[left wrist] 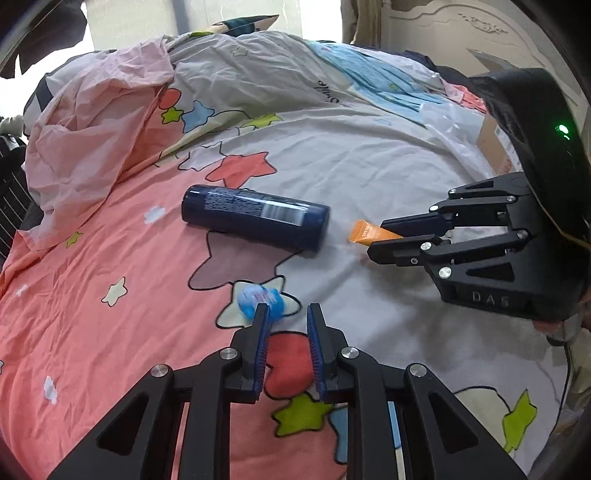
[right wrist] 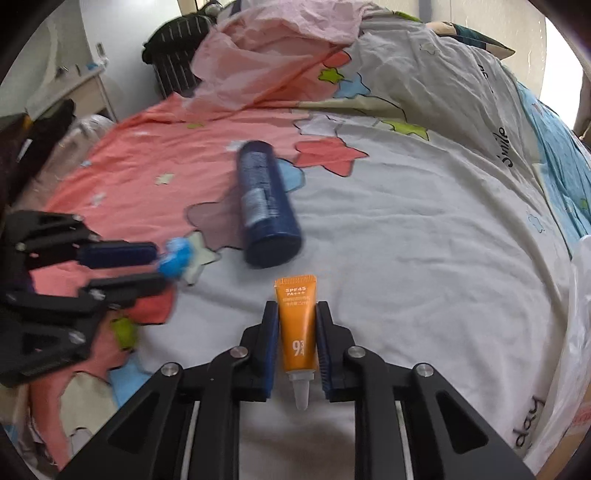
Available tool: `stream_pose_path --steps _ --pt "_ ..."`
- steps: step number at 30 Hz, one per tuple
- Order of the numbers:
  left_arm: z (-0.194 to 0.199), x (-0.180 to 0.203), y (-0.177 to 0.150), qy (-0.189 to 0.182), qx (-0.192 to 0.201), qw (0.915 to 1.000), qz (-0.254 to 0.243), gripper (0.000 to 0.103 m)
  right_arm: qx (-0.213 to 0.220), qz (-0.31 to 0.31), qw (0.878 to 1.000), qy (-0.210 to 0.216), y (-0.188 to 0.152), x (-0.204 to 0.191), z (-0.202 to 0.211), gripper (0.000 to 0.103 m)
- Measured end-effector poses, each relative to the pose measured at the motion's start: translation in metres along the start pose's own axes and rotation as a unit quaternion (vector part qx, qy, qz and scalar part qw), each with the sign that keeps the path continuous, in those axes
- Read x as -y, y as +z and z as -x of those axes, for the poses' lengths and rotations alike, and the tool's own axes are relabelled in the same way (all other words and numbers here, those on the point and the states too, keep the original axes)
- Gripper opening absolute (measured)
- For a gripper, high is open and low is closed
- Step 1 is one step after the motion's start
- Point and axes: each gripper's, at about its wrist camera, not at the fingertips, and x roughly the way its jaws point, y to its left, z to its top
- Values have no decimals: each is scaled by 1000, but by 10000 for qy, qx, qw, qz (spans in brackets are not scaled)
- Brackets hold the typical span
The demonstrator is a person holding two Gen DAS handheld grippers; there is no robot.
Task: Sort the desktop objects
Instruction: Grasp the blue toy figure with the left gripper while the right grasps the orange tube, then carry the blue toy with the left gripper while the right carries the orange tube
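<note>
A dark blue bottle (left wrist: 255,218) lies on its side on the star-print bedspread (left wrist: 110,332); it also shows in the right wrist view (right wrist: 264,199). My right gripper (right wrist: 297,317) is shut on a small orange sunscreen tube (right wrist: 297,328), cap toward the camera; the tube's tail shows in the left wrist view (left wrist: 364,233) between the right gripper's fingers (left wrist: 399,240). My left gripper (left wrist: 286,314) is open, with a small blue object (left wrist: 260,301) just beyond its left fingertip; in the right wrist view the left gripper (right wrist: 162,266) is blurred beside that blue object (right wrist: 177,258).
A crumpled pink sheet (left wrist: 96,122) is heaped at the far left of the bed. A clear plastic bag (left wrist: 454,125) and a cardboard box (left wrist: 498,147) lie at the far right. A headboard (left wrist: 443,33) stands behind. A dark striped item (right wrist: 177,48) sits past the bed.
</note>
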Motion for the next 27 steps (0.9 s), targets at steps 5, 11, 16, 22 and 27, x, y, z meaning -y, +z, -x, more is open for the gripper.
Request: stream_pose_path --steps 5,11,16,22,27 --pt "12 11 -5 -77 45 10000 -32 18 51 106 9999 -103 -12 -15 17 18" --pt "10 2 -6 261 -29 9996 132 29 16 182 9996 -214 -19 -16 22 18" --pt "4 -1 -4 487 -39 9988 -29 72 0 206 9996 -211 -18 -15 21 18" --pt "-6 5 0 727 71 9956 -582 77 -66 431 9989 -186 -7 -21 6 18" --pt "-22 -2 9 544 161 9959 -708 78 -77 444 9988 -173 1 -16 -4 18"
